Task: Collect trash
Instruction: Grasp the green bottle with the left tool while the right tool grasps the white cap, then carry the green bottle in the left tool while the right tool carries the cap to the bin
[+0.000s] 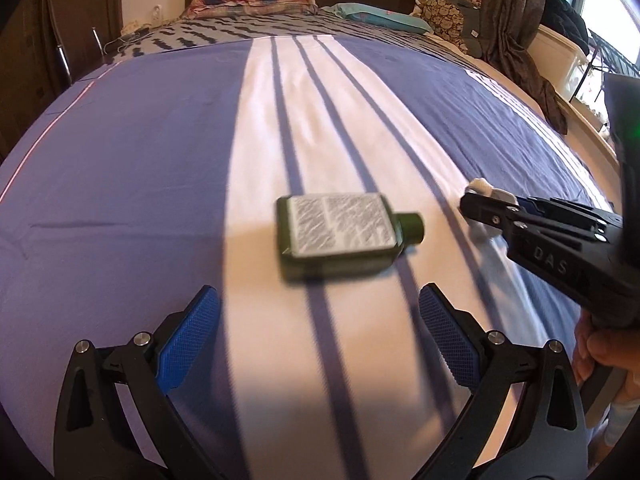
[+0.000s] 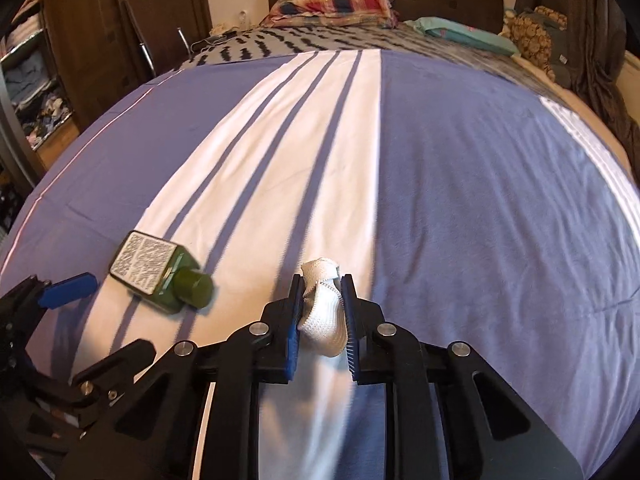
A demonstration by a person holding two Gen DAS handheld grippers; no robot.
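A flat dark green bottle (image 1: pixel 340 234) with a printed white label lies on its side on the bed, its cap pointing right. My left gripper (image 1: pixel 320 316) hangs just short of it, open, blue pads wide apart with nothing between them. To the bottle's right, my right gripper (image 1: pixel 474 204) is shut on a crumpled white tissue (image 1: pixel 482 188). In the right wrist view the tissue (image 2: pixel 324 308) sits squeezed between the blue pads of the right gripper (image 2: pixel 322 284), just above the sheet. The green bottle (image 2: pixel 160 270) lies to its left, beside a fingertip (image 2: pixel 68 289) of the left gripper.
The bed is covered by a purple sheet (image 2: pixel 480 200) with a white striped band (image 1: pixel 304 120). Pillows (image 2: pixel 336 6) and a teal cloth (image 2: pixel 460 32) lie at the headboard. A wooden wardrobe (image 2: pixel 100 20) stands left; a dark curtain (image 1: pixel 508 12) hangs right.
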